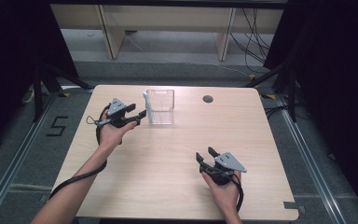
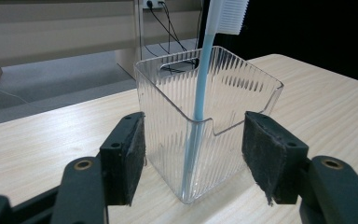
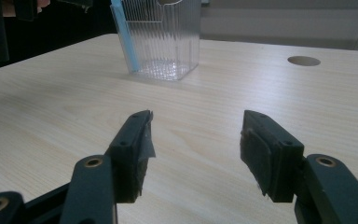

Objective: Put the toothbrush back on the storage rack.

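Note:
A clear ribbed plastic cup point(image 1: 161, 107) stands upright on the wooden table point(image 1: 177, 154), toward the back centre. A light blue toothbrush point(image 1: 146, 103) stands in it, leaning in the left corner, bristle head up point(image 2: 230, 15). My left gripper point(image 1: 142, 116) sits just left of the cup, open, its jaws spread on either side of the cup's near corner point(image 2: 191, 154) without touching it. My right gripper point(image 1: 206, 154) rests open near the front right, far from the cup point(image 3: 161, 37), nothing between its jaws point(image 3: 196, 144).
A round cable hole point(image 1: 208, 99) lies in the table at the back right of the cup. Beyond the table are a grey floor, wooden furniture legs and cables. Black stands flank both sides.

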`<state>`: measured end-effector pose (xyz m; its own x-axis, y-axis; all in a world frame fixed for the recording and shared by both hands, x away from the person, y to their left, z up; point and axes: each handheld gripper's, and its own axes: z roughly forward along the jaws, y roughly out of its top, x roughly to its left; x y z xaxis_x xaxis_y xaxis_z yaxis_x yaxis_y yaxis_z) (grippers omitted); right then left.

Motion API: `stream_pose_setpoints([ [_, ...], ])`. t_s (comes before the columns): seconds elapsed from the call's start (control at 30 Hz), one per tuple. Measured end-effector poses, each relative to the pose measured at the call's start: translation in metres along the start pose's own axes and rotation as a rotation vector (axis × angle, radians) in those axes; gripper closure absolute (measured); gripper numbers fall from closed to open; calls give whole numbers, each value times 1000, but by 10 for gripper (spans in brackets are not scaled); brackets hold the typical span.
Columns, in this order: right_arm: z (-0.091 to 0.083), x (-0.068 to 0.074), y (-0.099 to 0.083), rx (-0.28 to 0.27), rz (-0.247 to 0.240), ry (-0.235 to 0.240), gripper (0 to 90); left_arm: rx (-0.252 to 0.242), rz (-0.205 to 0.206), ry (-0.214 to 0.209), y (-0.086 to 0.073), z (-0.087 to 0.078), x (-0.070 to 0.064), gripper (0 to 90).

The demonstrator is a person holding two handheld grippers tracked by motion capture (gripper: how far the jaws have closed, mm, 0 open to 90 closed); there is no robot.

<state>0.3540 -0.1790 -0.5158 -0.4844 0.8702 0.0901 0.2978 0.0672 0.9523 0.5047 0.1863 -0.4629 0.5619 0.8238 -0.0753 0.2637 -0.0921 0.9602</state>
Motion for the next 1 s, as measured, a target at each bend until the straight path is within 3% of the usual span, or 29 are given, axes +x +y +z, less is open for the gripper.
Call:
stream_pose_setpoints([
  [0.43, -1, 0, 1, 5, 2, -7, 440, 8, -9, -8, -5, -13, -4, 373],
  [0.57, 0, -1, 0, -13, -2, -3, 440, 13, 17, 1, -9, -19, -5, 370],
  [0.73, -2, 1, 1, 13, 7, -7, 440, 24, 9, 1, -14, -26, -7, 366],
  [0.83, -1, -1, 0, 1, -15, -20, 440, 26, 4, 3, -16, -30, -7, 365],
  [1.0, -2, 1, 1, 13, 6, -18, 440, 27, 5, 3, -19, -39, -8, 363],
])
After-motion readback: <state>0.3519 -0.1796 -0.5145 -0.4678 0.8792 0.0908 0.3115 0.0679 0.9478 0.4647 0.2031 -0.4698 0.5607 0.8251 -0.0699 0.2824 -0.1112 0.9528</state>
